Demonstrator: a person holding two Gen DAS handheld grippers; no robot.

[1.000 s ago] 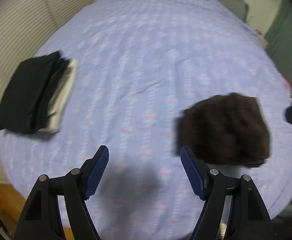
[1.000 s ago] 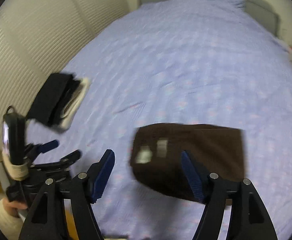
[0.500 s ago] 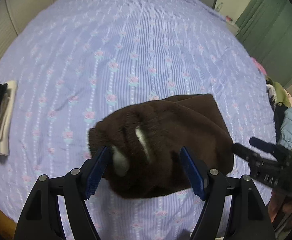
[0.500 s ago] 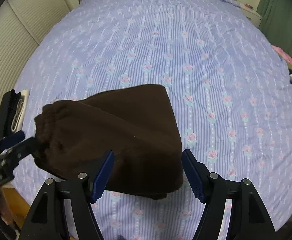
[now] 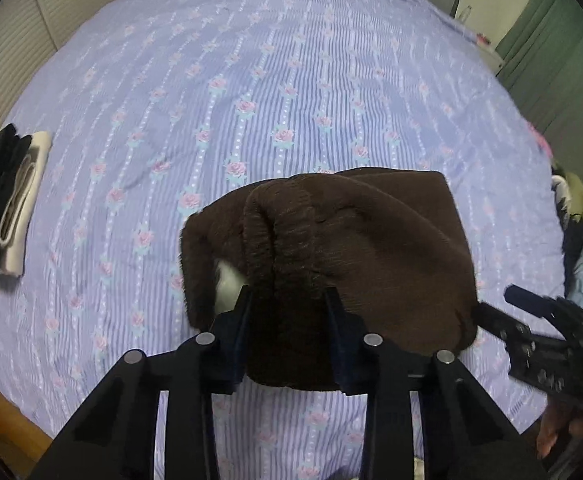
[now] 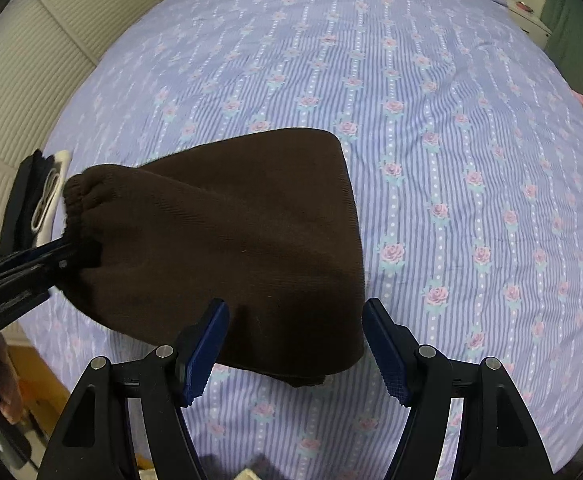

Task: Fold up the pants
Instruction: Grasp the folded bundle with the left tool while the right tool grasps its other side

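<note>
Folded dark brown pants (image 5: 363, 248) lie on the lilac flowered bedspread (image 5: 275, 80). My left gripper (image 5: 287, 304) is shut on their thick elastic waistband end, which bunches up between the fingers. It also shows in the right wrist view (image 6: 71, 252), clamped on the waistband at the left. In the right wrist view the pants (image 6: 231, 232) lie as a folded block, and my right gripper (image 6: 295, 320) is open with its jaws either side of the near edge. It shows in the left wrist view (image 5: 487, 316) touching the pants' right side.
A stack of folded black and cream clothes (image 5: 7, 204) lies at the bed's left edge, also seen in the right wrist view (image 6: 35, 196). More clothes are heaped off the bed's right side (image 5: 579, 232). A pale slatted wall (image 6: 31, 60) is to the left.
Both grippers have moved in on the brown pants. My left gripper has gone from open to shut on the waistband end. My right gripper stays open, now closer over the near edge.
</note>
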